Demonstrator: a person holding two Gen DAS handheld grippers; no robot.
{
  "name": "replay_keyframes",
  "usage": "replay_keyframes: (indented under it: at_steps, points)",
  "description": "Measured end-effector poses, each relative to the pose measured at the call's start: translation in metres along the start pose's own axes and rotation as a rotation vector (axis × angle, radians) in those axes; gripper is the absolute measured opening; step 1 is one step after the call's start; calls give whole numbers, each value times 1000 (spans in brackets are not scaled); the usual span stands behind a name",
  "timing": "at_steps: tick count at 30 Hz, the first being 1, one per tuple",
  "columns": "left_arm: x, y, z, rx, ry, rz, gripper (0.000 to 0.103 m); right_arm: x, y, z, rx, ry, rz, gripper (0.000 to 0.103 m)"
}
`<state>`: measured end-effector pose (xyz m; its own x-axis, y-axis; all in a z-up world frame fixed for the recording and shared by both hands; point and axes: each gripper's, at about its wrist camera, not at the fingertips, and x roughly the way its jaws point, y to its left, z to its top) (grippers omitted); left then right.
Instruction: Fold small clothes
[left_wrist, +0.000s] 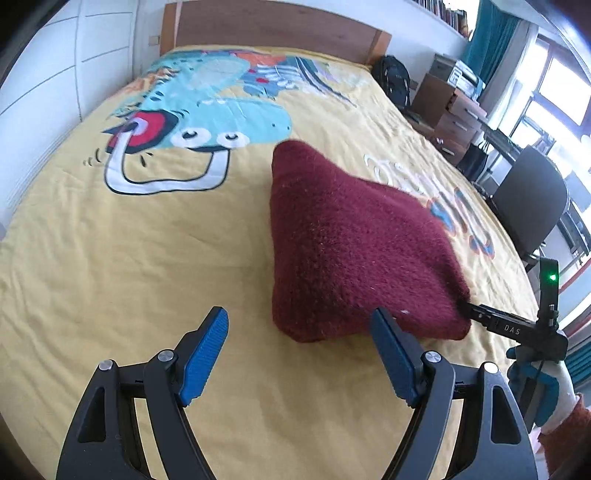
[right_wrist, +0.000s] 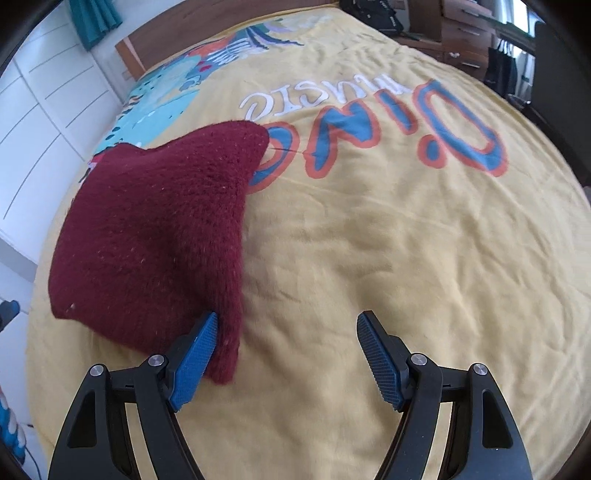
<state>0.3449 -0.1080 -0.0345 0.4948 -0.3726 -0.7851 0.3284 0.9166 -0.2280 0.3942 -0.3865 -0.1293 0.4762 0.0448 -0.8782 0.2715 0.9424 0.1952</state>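
You have one dark red knitted garment (left_wrist: 354, 251) folded on the yellow bedspread (left_wrist: 110, 258), and two grippers; your left gripper (left_wrist: 299, 354) is spread wide with nothing between its blue pads, just short of the garment's near edge; your right gripper (right_wrist: 286, 354) is also spread, its left pad (right_wrist: 195, 354) against the garment's near corner, the right pad over bare cloth; in the left view that gripper's tips are hidden behind the garment; your gloved hand (left_wrist: 539, 384) is partly cut off at the frame's edge; both grippers tilt steeply down toward the bed.
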Motion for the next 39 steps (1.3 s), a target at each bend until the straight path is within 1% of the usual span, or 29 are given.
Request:
replay_keyframes:
  at_steps: [2, 5, 9, 16, 18, 22, 24, 25, 29, 31, 33, 34, 36, 37, 39]
  points:
    - [-10, -2, -3, -8, -16, 2, 76, -12, -1, -6, 13, 2, -27, 77]
    - [-28, -5, -10, -36, -35, 1, 76, -32, 1, -17, 20, -9, -30, 77]
    - [-46, -9, -18, -40, -45, 14, 76, -66, 10, -35, 2, -43, -32, 77]
    - [-82, -20, -44, -45, -73, 40, 77, -123, 27, -75, -1, -125, -29, 79]
    - [-92, -23, -52, -39, -85, 50, 80, -136, 31, -84, 0, -147, -29, 79]
    - [-114, -29, -67, -21, -116, 78, 82, -166, 40, -104, -9, -205, -43, 79]
    - [-121, -32, -72, -11, -133, 96, 89, -177, 44, -113, -13, -230, -47, 79]
    - [-127, -33, -75, -4, -148, 108, 91, -183, 46, -118, -17, -242, -49, 79]
    - [-138, -35, -86, 4, -173, 127, 91, -201, 51, -135, -37, -285, -75, 81]
    - [-142, -37, -91, 5, -176, 136, 92, -209, 53, -141, -42, -304, -83, 82]
    - [-146, -37, -96, 10, -183, 149, 100, -219, 52, -147, -38, -328, -82, 86]
    - [-150, -39, -99, 14, -193, 162, 100, -224, 52, -149, -36, -341, -83, 87]
    - [-156, -38, -102, 18, -205, 170, 100, -232, 51, -152, -32, -362, -89, 98]
    - [-160, -39, -103, 20, -215, 173, 100, -238, 51, -154, -32, -377, -94, 101]
    - [-166, -41, -106, 27, -232, 183, 102, -245, 51, -157, -33, -393, -94, 103]
